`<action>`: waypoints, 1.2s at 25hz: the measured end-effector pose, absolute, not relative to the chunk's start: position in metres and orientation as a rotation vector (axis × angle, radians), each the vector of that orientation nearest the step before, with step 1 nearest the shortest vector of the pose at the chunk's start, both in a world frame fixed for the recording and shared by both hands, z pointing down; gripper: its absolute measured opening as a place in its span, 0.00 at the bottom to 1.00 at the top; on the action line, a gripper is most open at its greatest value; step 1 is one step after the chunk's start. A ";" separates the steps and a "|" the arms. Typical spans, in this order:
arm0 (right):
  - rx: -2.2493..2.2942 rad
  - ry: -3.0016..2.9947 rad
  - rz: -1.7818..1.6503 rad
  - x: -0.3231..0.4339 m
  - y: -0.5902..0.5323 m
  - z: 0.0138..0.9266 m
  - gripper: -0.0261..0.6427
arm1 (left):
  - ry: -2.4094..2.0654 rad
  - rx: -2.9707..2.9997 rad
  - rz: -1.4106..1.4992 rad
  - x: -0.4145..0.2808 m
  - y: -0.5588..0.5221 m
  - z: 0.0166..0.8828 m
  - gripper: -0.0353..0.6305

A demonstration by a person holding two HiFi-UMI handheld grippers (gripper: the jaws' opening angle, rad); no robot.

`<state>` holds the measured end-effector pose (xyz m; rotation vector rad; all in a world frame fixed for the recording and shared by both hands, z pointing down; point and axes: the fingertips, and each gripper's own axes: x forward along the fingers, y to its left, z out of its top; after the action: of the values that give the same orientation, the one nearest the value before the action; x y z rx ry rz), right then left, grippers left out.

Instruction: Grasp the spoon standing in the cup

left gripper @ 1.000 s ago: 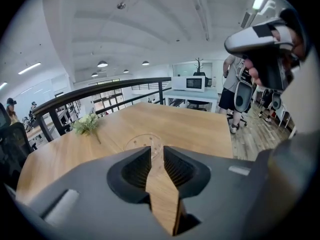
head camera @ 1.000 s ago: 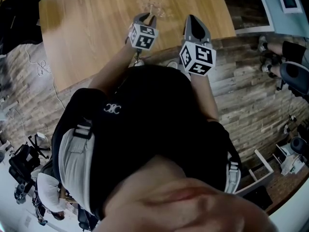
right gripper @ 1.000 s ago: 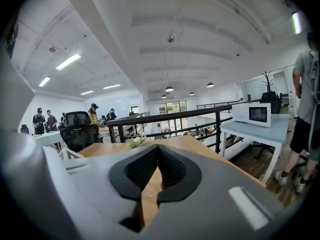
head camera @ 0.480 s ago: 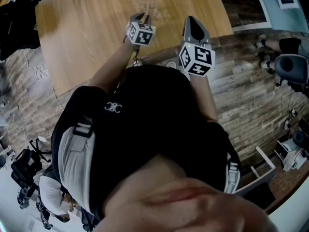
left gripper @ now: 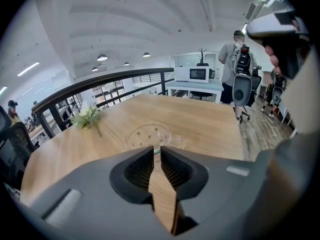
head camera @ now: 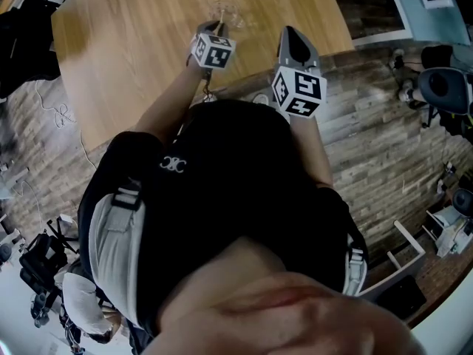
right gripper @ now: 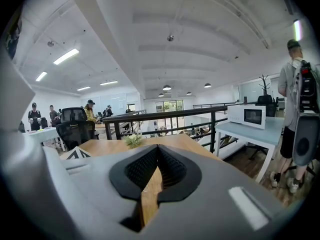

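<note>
Left gripper (left gripper: 156,148) at the cup (left gripper: 148,135), spoon (left gripper: 154,152) at its tips

The clear cup stands on the wooden counter (left gripper: 200,116) just ahead of the left gripper, whose jaws are pinched to a slim gap on the spoon's thin greenish handle. The right gripper (right gripper: 158,146) is clenched, empty, off to the side.

One left tongs (left gripper: 156,148), one right tongs (right gripper: 158,147), one wooden table (left gripper: 200,119), one clear cup (left gripper: 145,134), one flower sprig (left gripper: 86,118), perhaps one spoon (left gripper: 156,151)
</note>
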<state>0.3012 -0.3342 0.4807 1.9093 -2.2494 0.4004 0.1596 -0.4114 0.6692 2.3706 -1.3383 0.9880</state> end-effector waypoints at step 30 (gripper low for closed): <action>1.910 -2.296 0.391 0.279 -0.343 0.477 0.04 | -1.403 2.540 0.744 0.166 -0.417 0.563 0.08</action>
<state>0.2792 -0.3432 0.4767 1.9098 -2.2959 0.3907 0.1665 -0.4168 0.5628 2.5399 -1.4030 0.7444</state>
